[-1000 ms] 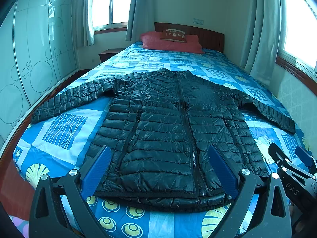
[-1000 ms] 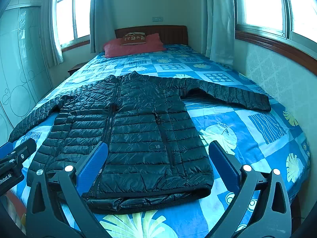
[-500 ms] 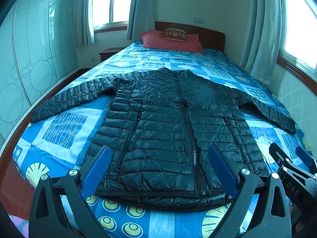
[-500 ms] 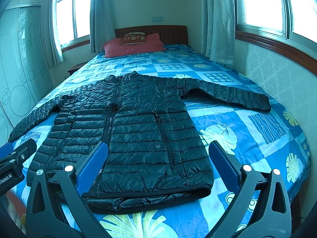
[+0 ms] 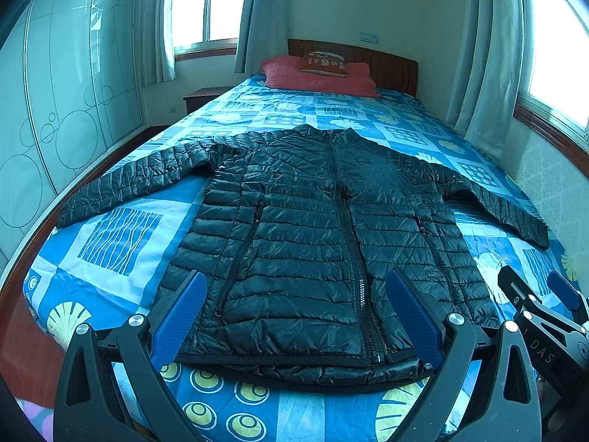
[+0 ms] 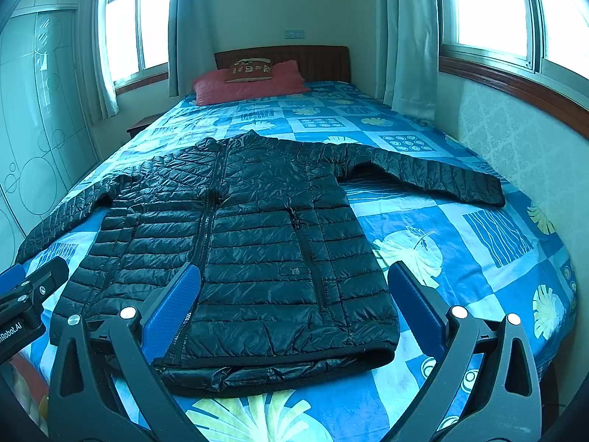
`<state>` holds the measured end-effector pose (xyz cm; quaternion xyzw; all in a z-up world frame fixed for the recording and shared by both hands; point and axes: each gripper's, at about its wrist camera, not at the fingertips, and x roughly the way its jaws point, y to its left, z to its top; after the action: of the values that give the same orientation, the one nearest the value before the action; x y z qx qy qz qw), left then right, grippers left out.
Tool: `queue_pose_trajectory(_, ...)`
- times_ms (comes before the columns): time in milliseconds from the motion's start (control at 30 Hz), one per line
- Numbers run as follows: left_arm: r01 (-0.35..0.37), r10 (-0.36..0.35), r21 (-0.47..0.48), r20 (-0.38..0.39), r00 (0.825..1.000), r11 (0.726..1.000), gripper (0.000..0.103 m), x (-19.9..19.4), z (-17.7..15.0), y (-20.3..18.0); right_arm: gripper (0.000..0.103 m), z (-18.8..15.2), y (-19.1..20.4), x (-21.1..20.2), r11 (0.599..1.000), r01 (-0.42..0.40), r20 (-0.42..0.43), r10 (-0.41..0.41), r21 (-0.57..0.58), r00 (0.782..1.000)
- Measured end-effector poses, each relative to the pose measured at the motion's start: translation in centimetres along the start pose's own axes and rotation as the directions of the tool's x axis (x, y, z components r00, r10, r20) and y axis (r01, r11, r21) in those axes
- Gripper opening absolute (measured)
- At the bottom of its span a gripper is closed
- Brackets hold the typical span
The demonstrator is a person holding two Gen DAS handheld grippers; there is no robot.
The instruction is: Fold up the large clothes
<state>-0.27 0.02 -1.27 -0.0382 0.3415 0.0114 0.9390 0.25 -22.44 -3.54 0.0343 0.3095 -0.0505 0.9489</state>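
While the jacket (image 5: 313,228) lies flat, zipped, sleeves spread on the bed (image 5: 110,235) for folding, left gripper (image 5: 294,316) and right gripper (image 6: 294,313) hover at its hem, jaws spread, empty.

Both wrist cameras are looking from the foot of the bed (image 5: 121,235) toward the headboard (image 6: 316,60), close above the hem of the jacket (image 5: 313,228). The left one is sitting leftward, the right one rightward; both are sharing the jacket and pillow (image 6: 250,86).
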Motion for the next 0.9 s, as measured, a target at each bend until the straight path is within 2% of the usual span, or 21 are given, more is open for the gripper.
queue_pose_trajectory(900,0.000,0.000,-0.005,-0.011,1.000,1.000,0.097,-0.1,-1.1,-0.3,0.101,0.1,0.4,0.3,1.000,-0.003,-0.012,0.003,-0.006,1.000)
